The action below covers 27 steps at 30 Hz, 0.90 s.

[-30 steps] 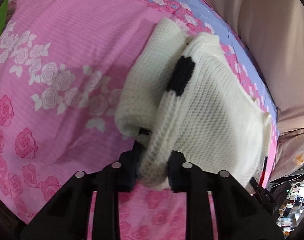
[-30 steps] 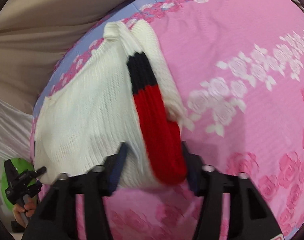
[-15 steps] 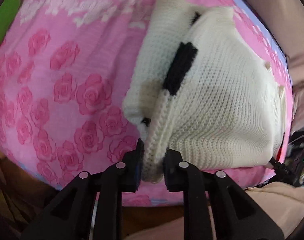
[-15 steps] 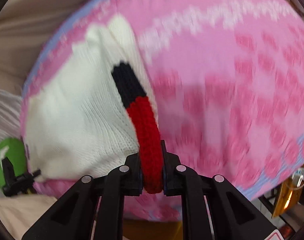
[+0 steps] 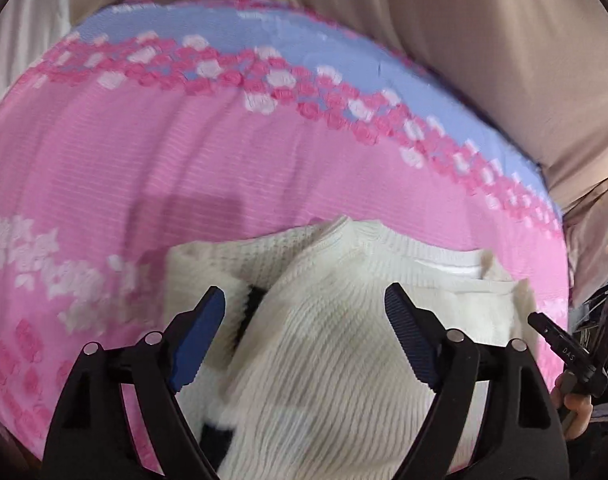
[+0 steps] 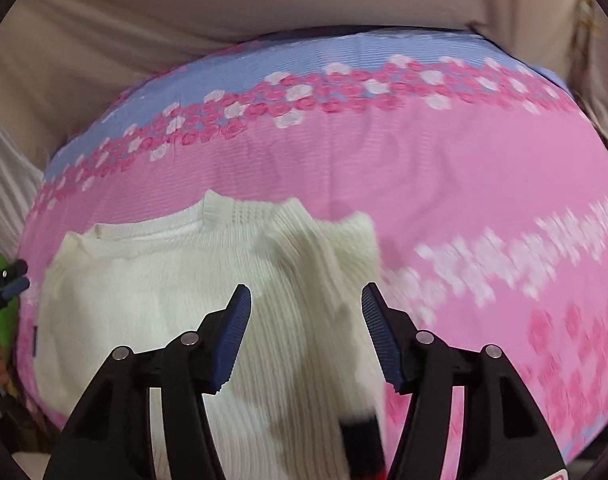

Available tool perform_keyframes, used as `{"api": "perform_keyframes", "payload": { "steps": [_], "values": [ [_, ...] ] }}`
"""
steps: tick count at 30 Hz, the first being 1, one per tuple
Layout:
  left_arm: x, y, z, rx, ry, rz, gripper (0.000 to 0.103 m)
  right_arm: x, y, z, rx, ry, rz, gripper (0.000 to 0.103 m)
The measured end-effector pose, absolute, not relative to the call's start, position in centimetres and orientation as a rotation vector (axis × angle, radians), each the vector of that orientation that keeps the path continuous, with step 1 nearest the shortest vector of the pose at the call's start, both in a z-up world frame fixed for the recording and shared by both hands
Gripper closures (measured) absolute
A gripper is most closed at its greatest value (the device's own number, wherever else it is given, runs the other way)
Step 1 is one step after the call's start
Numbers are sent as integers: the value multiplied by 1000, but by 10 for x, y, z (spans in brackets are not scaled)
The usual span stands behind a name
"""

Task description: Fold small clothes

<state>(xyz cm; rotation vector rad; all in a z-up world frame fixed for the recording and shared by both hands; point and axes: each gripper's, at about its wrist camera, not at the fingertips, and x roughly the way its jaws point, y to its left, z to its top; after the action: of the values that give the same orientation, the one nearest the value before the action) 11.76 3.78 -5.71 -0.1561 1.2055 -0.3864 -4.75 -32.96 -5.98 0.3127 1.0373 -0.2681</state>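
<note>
Fingers (image 5: pixel 212 316) opening, white sweater (image 5: pixel 336 344) lying loose between them.

Sweater (image 5: pixel 344 360) hem cut off below (bedsheet (image 6: pixel 484 200) roses blurred)

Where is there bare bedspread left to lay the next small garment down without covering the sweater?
Free: the broad pink band of the bedspread between the white sweater and the rose border, and the stretch right of the sweater in the right wrist view. Crowded: the near edge, where the sweater lies under both grippers.
</note>
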Motion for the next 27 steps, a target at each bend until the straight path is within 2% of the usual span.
{"api": "perform_keyframes", "payload": {
  "steps": [2, 3, 4, 5, 7, 10, 13, 15, 18, 21, 24, 26, 27],
  "values": [
    [129, 29, -74, -145, 1235, -402, 44, -28, -328, -77, 311, 1060, -271, 47],
    [132, 30, -84, -134, 1274, -385, 84, -22, -330, -86, 318, 1070, -281, 50],
    [133, 32, -88, -150, 1302, -371, 96, -19, -330, -92, 332, 1071, -284, 65],
    [132, 42, -83, -222, 1296, -363, 96, -20, -333, -96, 355, 1069, -281, 97],
    [122, 59, -58, -260, 1235, -377, 96, -28, -340, -88, 460, 1040, -255, 96],
    [112, 79, -7, -252, 1149, -403, 96, -62, -343, -28, 565, 841, -200, 96],
    [129, 82, -3, -269, 1163, -387, 96, -80, -350, 11, 570, 731, -197, 97],
    [144, 72, -20, -203, 1183, -351, 96, -68, -361, -1, 562, 766, -228, 97],
    [162, 55, -79, -125, 1302, -276, 96, -40, -381, -60, 585, 897, -291, 97],
    [158, 50, -86, -88, 1267, -260, 96, -26, -390, -110, 620, 989, -328, 97],
    [147, 47, -69, -33, 1233, -269, 90, -25, -392, -98, 679, 984, -305, 93],
    [134, 58, -44, -49, 1163, -247, 82, -34, -388, -73, 645, 938, -334, 85],
    [128, 62, -35, -54, 1144, -233, 70, -44, -382, -55, 611, 893, -360, 83]
  ]
}}
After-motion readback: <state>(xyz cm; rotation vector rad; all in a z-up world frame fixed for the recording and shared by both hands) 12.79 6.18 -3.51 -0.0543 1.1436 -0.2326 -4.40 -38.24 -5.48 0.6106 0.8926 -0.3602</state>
